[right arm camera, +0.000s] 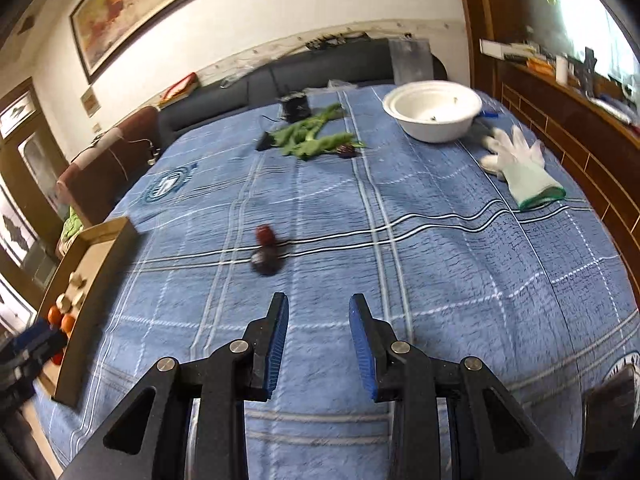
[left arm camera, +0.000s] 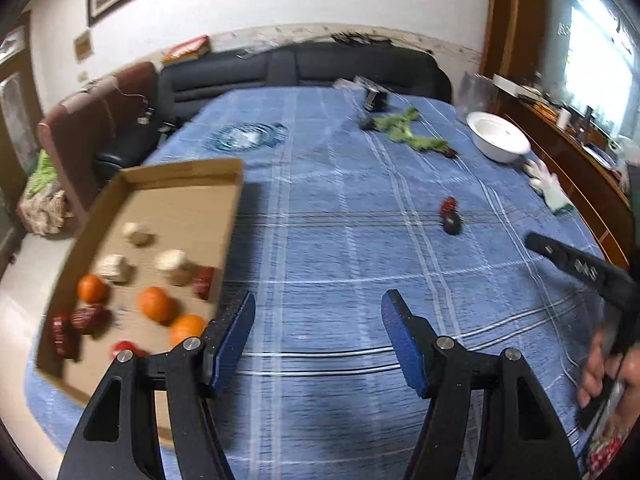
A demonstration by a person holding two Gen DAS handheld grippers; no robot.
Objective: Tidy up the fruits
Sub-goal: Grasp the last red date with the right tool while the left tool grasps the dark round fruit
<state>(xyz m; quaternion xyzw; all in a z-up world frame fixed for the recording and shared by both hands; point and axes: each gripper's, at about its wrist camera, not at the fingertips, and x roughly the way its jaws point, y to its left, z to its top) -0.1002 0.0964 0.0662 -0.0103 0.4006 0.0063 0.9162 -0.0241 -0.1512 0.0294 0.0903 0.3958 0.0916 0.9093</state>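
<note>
**Operator:** Both sets of jaws are empty on my end. On the left gripper (left arm camera: 318, 322) the blue pads stand wide apart with only tablecloth between them; the last readings differ by too little to call it still opening. On the right gripper (right arm camera: 319, 322) the pads sit closer together, but there is a clear gap and nothing pinched in it.

**Colleague:** Where is the fruit?

**Operator:** Most of it lies in the cardboard tray (left arm camera: 182, 174) at the left edge of the table. I count three oranges (left arm camera: 154, 303) near its front, some dark red fruits (left arm camera: 86, 318) beside them, and a few pale lumps (left arm camera: 171, 261) further back that are too blurred for me to name. My left finger sits just beside the tray's near corner.

**Colleague:** Anything loose?

**Operator:** Yes. Two small dark red fruits (right arm camera: 265, 250) lie touching each other in the middle of the blue checked tablecloth (right arm camera: 440, 264), ahead of the right gripper and apart from it. Further back lies a bunch of leafy greens (right arm camera: 316, 140), with another dark fruit (right arm camera: 347, 151) at its right end.

**Colleague:** And the far right?

**Operator:** A white bowl (right arm camera: 434, 110) stands upright there, with a white glove (right arm camera: 520, 164) lying flat just beside it. In the left view I also see a hand (left arm camera: 600, 364) on the other gripper's handle.
</note>
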